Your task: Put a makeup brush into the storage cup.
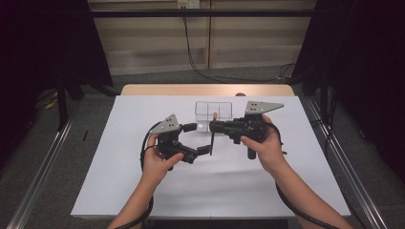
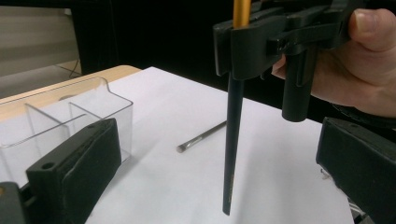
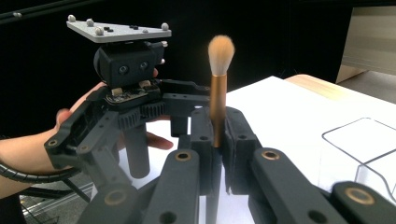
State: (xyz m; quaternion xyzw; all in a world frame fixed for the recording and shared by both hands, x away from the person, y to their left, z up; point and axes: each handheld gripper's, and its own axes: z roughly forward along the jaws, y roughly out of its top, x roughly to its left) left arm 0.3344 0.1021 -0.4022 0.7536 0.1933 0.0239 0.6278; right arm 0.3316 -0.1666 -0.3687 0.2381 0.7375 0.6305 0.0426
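A makeup brush [image 3: 219,79] with a tan tuft, a gold ferrule and a long black handle [image 2: 231,154] stands upright. My right gripper [image 3: 215,135] is shut on it near the ferrule. In the high view the right gripper [image 1: 213,126] holds the brush [image 1: 212,143] just in front of a clear plastic box [image 1: 213,114]. The handle's lower end hangs a little above the white table top. My left gripper [image 1: 198,138] is open, with its jaws on either side of the handle and not touching it. In its own view the left gripper [image 2: 219,158] has the handle between its wide-apart pads.
The clear box [image 2: 70,116] has dividers inside and stands on the white sheet [image 1: 143,181] toward the back. A thin dark stick with a metal end [image 2: 201,137] lies flat on the sheet beyond the brush. The wooden table edge [image 1: 205,89] lies behind the sheet.
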